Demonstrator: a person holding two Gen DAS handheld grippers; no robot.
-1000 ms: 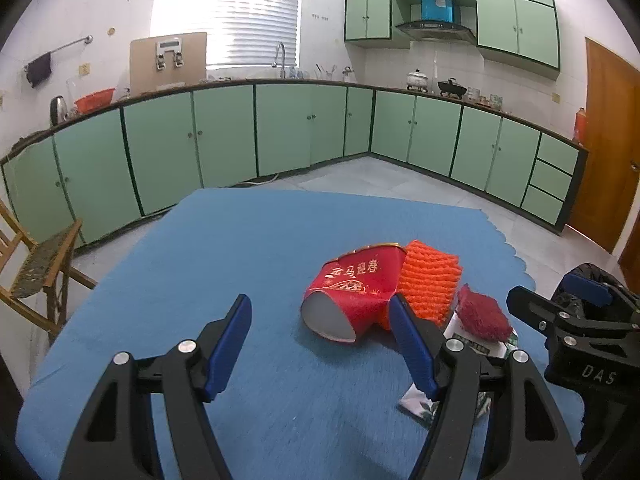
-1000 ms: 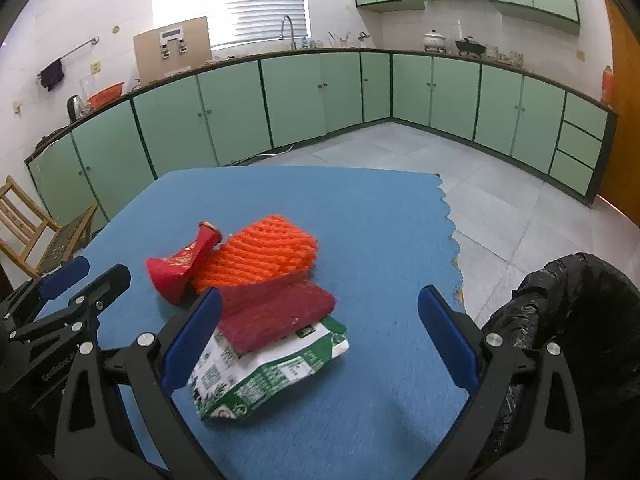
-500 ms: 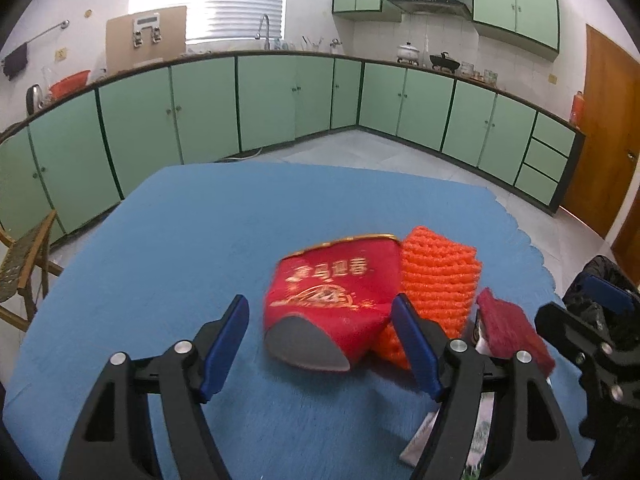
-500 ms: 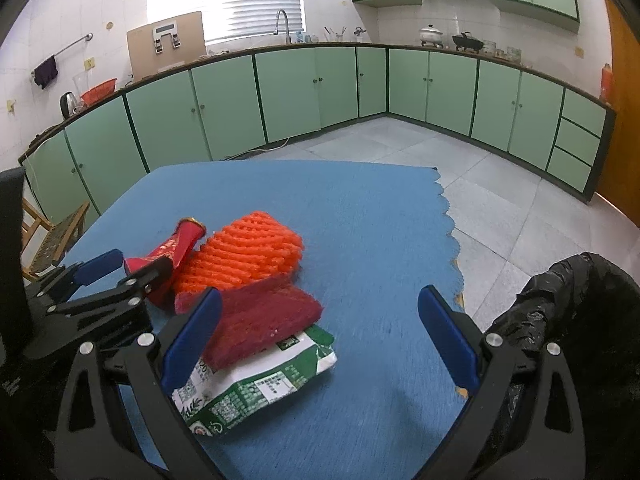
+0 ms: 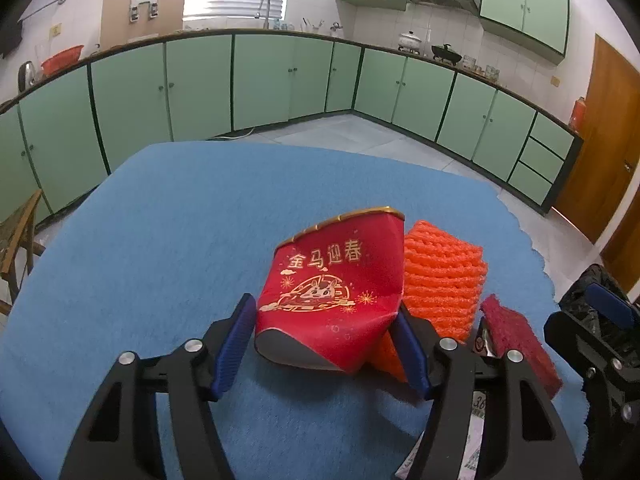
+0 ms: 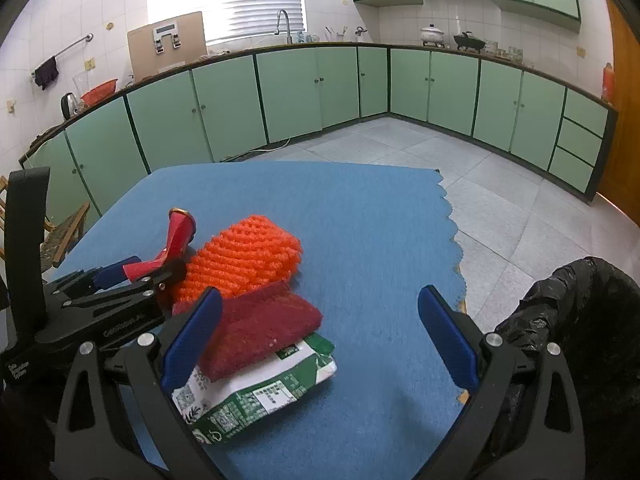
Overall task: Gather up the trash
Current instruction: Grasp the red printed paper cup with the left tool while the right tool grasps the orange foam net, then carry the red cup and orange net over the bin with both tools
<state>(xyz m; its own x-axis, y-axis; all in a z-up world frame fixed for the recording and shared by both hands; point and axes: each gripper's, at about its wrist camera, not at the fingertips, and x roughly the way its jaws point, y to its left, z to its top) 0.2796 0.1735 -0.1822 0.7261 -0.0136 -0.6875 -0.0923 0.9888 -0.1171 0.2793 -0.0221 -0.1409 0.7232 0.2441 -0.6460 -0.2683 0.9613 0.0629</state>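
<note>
From the left wrist view, the left tongs [image 5: 326, 338] have their blue pads on either side of the flattened red paper cup [image 5: 334, 294], with its gold rim uppermost. The left pad touches the cup's lower left corner and the right pad presses its lower right edge, so the tongs are closed onto the cup. The cup's lower end sits low over the blue-covered counter [image 5: 168, 248]; whether it touches the cloth I cannot tell. Just right of the cup lies the orange foam net [image 5: 444, 276], touching it, and beyond that the dark red scrubbing pad [image 5: 516, 340], which rests on a printed wrapper showing only at its corner. The right tongs [image 5: 600, 332] appear at the far right edge, in front of the black trash bag [image 5: 582, 292].

From the right wrist view, the right tongs [image 6: 320, 336] stand wide apart, holding nothing, above the counter [image 6: 360, 220]. The left pad overlaps the near end of the scrubbing pad [image 6: 264, 328], which lies on the green and white wrapper [image 6: 260, 392]. The foam net [image 6: 244, 260] lies behind the pad, touching it. To the left, the other tongs [image 6: 148, 268] pinch the cup [image 6: 176, 240], seen edge-on and tilted. The trash bag [image 6: 568, 312] stands off the counter's right edge, its mouth beside the right finger.
</note>
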